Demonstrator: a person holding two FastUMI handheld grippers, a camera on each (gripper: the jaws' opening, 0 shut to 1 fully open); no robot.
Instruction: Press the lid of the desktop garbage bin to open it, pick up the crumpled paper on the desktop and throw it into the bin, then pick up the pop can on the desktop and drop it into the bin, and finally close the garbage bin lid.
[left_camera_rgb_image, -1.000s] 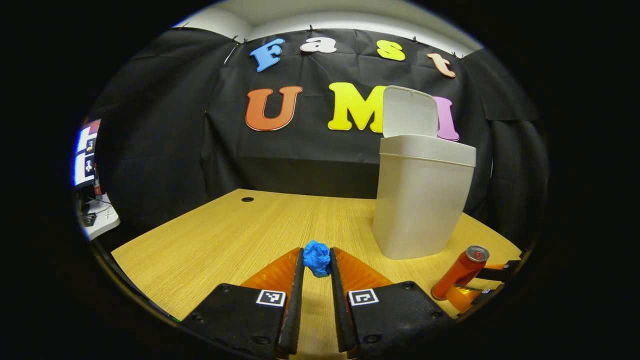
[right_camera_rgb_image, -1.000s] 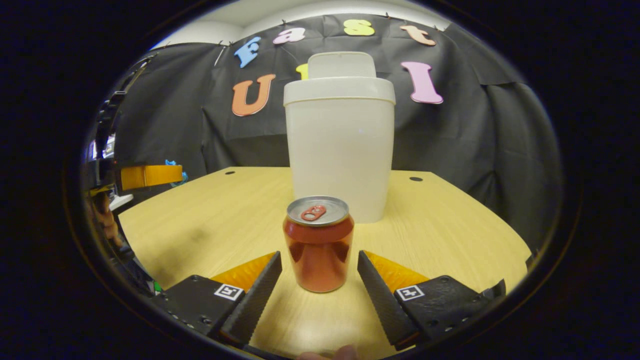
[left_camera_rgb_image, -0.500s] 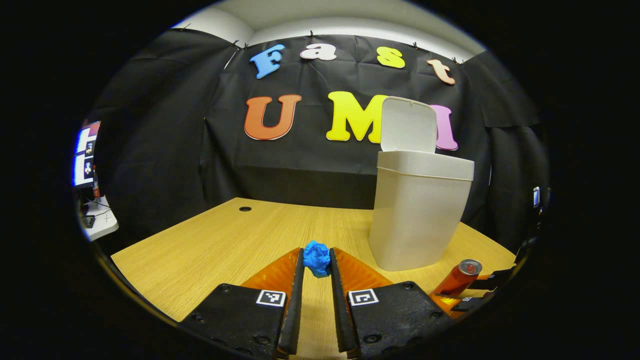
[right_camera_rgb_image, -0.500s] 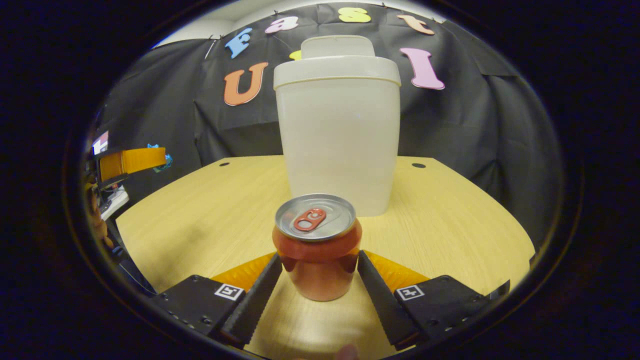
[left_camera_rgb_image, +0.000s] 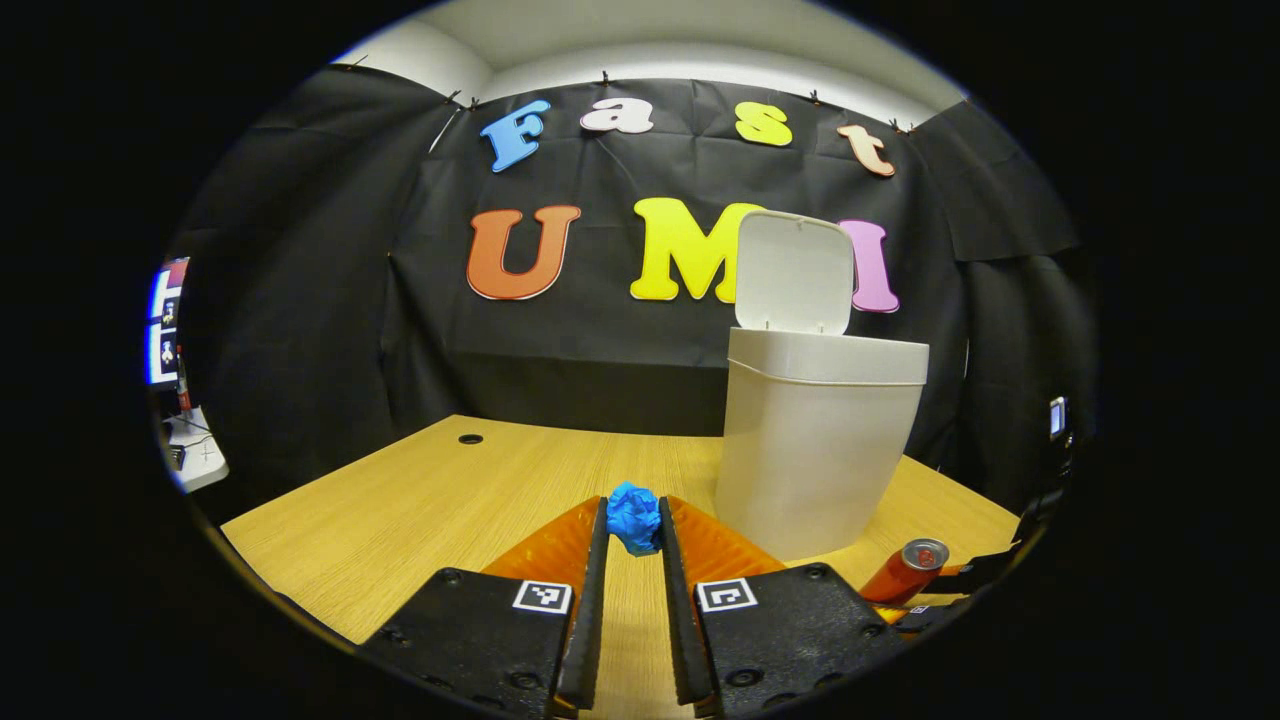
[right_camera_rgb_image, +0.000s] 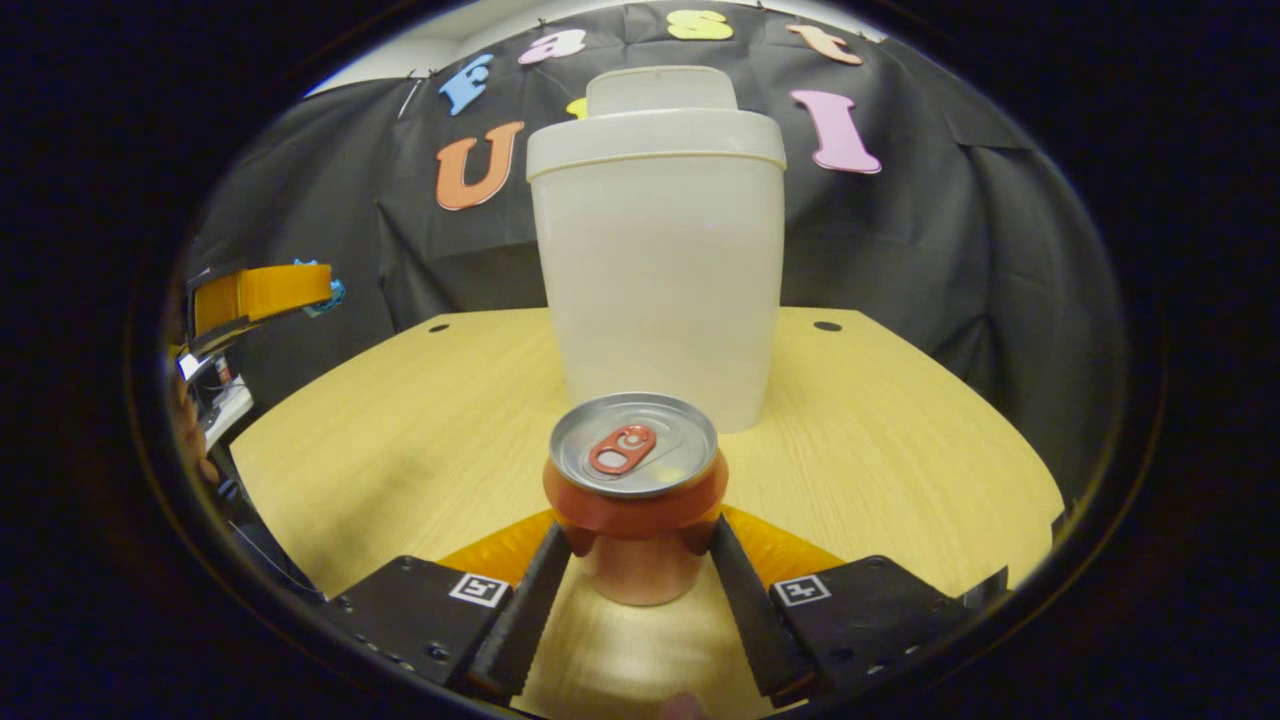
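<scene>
The blue crumpled paper (left_camera_rgb_image: 634, 527) is pinched between the fingertips of my left gripper (left_camera_rgb_image: 634, 508), held above the wooden table (left_camera_rgb_image: 420, 500). The white bin (left_camera_rgb_image: 815, 450) stands to its right, apart from it, with the lid (left_camera_rgb_image: 793, 272) raised upright. In the right gripper view the red pop can (right_camera_rgb_image: 633, 470) stands upright on the table in front of the bin (right_camera_rgb_image: 655, 270). My right gripper (right_camera_rgb_image: 637, 535) has both fingers against the can's sides. The left gripper (right_camera_rgb_image: 265, 290) with the paper (right_camera_rgb_image: 328, 295) shows at the far left, raised above the table.
Cable holes (left_camera_rgb_image: 469, 438) (right_camera_rgb_image: 826, 326) sit near the table's back edge. A side desk with screens (left_camera_rgb_image: 165, 330) is off to the left. The can (left_camera_rgb_image: 907, 566) and right gripper (left_camera_rgb_image: 975, 572) sit at the table's front right edge.
My right gripper's fingers have narrowed from a wide gap to touching the can. My left gripper has risen with the paper, and the bin now sits lower in its view.
</scene>
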